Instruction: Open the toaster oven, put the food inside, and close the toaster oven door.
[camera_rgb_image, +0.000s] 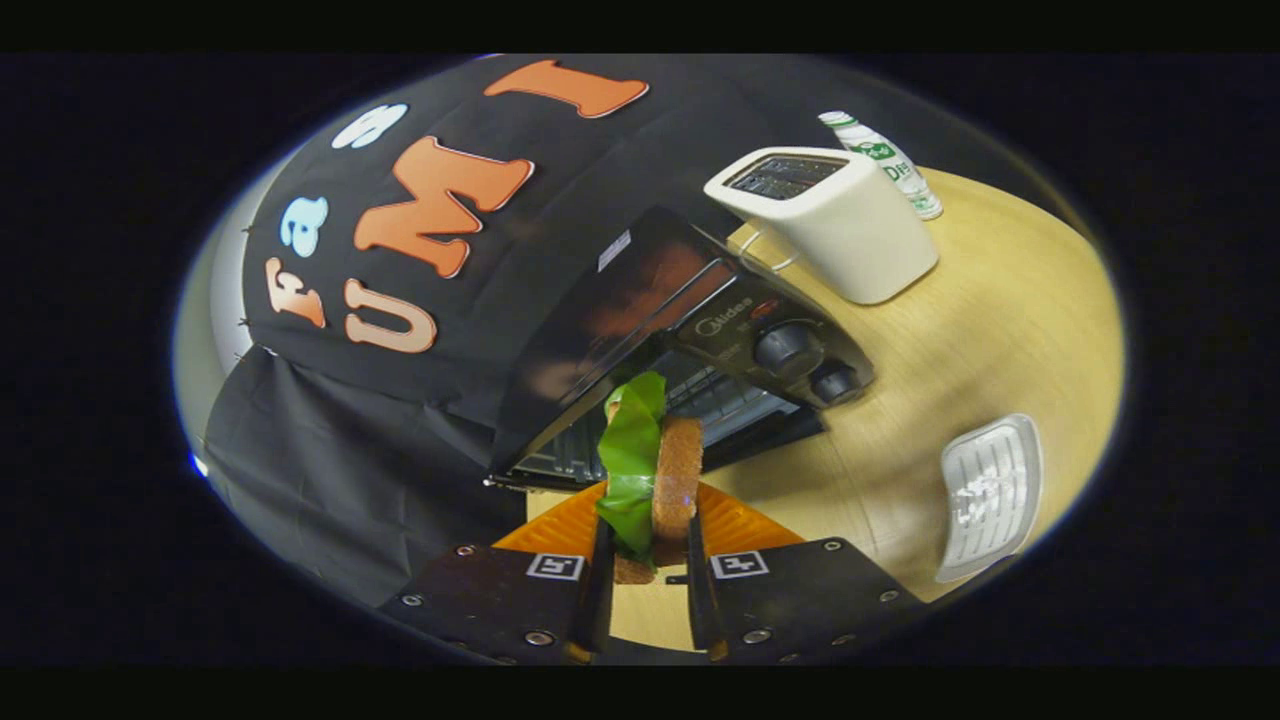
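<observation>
My gripper (648, 545) is shut on a sandwich (655, 470), a brown bread slice with a green lettuce leaf, held on edge between the two fingers. The sandwich reaches forward to the mouth of the black toaster oven (690, 330). The oven's door (760, 435) hangs open and down, and the wire rack (715, 405) inside shows just beyond the food. Two round knobs (790, 350) sit on the oven's control panel to the right of the opening. Everything looks tilted because the gripper is rolled.
A white slot toaster (830, 225) stands behind the oven, with a plastic bottle (885, 160) beyond it. A clear ribbed tray (990, 495) lies on the wooden table (1000, 330) to the right of the fingers. An orange plate (740, 525) lies just under the fingers.
</observation>
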